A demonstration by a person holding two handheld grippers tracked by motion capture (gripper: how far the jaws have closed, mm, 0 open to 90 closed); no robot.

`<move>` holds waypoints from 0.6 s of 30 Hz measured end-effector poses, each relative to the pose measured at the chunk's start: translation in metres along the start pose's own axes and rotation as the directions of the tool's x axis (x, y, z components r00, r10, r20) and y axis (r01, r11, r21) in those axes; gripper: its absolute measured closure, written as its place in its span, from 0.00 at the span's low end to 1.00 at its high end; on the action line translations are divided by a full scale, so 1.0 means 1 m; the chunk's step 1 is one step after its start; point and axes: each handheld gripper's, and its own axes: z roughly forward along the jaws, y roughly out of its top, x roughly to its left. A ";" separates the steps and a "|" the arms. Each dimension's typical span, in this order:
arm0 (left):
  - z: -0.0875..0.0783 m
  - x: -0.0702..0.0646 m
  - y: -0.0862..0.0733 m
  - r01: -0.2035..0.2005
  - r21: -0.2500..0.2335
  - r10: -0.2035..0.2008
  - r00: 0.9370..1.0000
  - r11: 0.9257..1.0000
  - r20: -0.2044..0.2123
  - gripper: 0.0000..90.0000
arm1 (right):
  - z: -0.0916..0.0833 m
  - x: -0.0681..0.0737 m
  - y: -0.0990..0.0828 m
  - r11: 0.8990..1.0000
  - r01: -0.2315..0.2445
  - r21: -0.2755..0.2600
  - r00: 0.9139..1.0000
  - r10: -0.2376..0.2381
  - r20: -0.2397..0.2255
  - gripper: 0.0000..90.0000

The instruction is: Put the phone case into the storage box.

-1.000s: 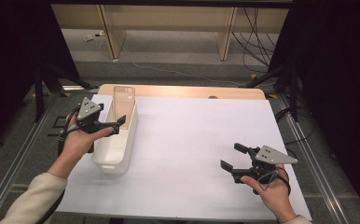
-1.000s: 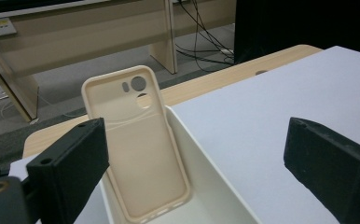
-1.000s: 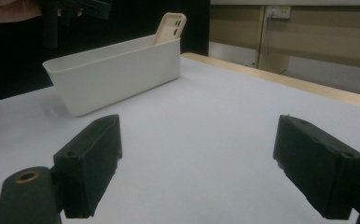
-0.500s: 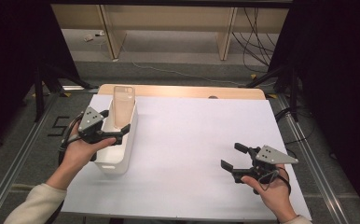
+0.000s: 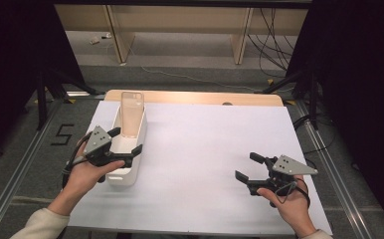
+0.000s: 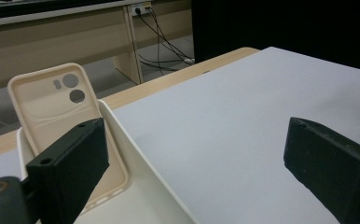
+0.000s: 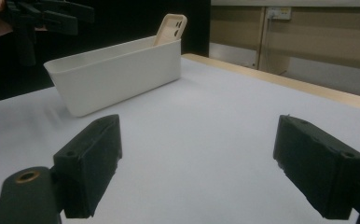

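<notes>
Straddling the near end of the long cream plastic bin (image 5: 126, 149), left hand-held gripper (image 5: 125, 144) jaws wide, holding nothing. Beige soft phone case (image 5: 132, 114) leans upright at the bin's far end. Advice: advance along the bin, close squarely on case edges. Right hand-held gripper (image 5: 247, 167) wide, idle over white worktop (image 5: 200, 144). Left gripper view reveals the case's camera cut-outs (image 6: 71, 87).

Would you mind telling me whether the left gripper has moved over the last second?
Yes. The left gripper has drawn back along the white bin, away from the phone case, toward the table's near edge.
</notes>
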 end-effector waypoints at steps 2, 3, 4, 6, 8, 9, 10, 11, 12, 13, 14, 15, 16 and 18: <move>0.000 -0.002 -0.002 0.002 -0.005 -0.002 1.000 1.000 0.009 0.07 | 0.000 0.000 0.000 1.000 0.002 0.000 1.000 -0.002 -0.001 0.18; -0.001 -0.004 -0.004 0.002 -0.007 -0.002 1.000 1.000 0.014 0.07 | 0.000 0.000 0.000 1.000 0.001 -0.001 1.000 -0.001 -0.001 0.18; -0.001 -0.005 -0.005 0.000 -0.008 0.000 1.000 1.000 0.016 0.07 | 0.000 0.000 0.000 1.000 0.001 -0.001 1.000 -0.001 -0.001 0.18; -0.001 -0.007 -0.008 0.000 -0.011 0.000 1.000 1.000 0.025 0.07 | 0.000 0.000 0.000 1.000 0.000 0.001 1.000 0.000 -0.005 0.18; -0.002 -0.010 -0.011 -0.006 -0.011 0.006 1.000 1.000 0.029 0.07 | 0.001 0.000 -0.001 1.000 0.007 -0.001 1.000 -0.007 -0.004 0.18; -0.003 -0.011 -0.012 -0.006 -0.009 0.006 0.999 1.000 0.032 0.07 | 0.001 0.000 -0.001 1.000 0.007 -0.003 1.000 -0.007 -0.005 0.18; -0.002 -0.012 -0.013 -0.006 -0.014 0.006 0.999 1.000 0.040 0.07 | 0.000 0.000 0.000 1.000 0.001 -0.001 1.000 -0.001 -0.002 0.18; -0.003 -0.013 -0.014 -0.010 -0.009 0.010 0.999 1.000 0.038 0.07 | 0.000 0.000 0.000 1.000 0.002 -0.001 1.000 -0.002 -0.003 0.18; -0.003 -0.014 -0.015 -0.009 -0.009 0.009 0.999 1.000 0.038 0.07 | 0.000 0.000 0.000 1.000 0.003 0.000 1.000 -0.003 -0.004 0.18; -0.004 -0.015 -0.016 -0.011 -0.009 0.012 0.999 1.000 0.038 0.07 | 0.000 0.000 0.000 1.000 0.003 0.001 1.000 -0.003 -0.003 0.18; -0.004 -0.015 -0.017 -0.009 -0.009 0.010 0.999 1.000 0.041 0.07 | 0.000 0.000 0.000 1.000 0.004 0.001 1.000 -0.004 -0.002 0.18; -0.005 -0.016 -0.018 -0.009 -0.009 0.010 0.999 1.000 0.043 0.07 | 0.001 0.000 -0.001 1.000 0.012 -0.002 1.000 -0.012 -0.001 0.18; -0.005 -0.016 -0.018 -0.011 -0.008 0.011 0.999 1.000 0.043 0.07 | 0.002 -0.002 -0.001 0.999 0.036 -0.017 0.999 -0.036 0.003 0.18; -0.005 -0.017 -0.020 -0.011 -0.005 0.011 0.999 1.000 0.044 0.07 | 0.002 0.000 -0.001 1.000 0.018 -0.005 1.000 -0.018 -0.002 0.18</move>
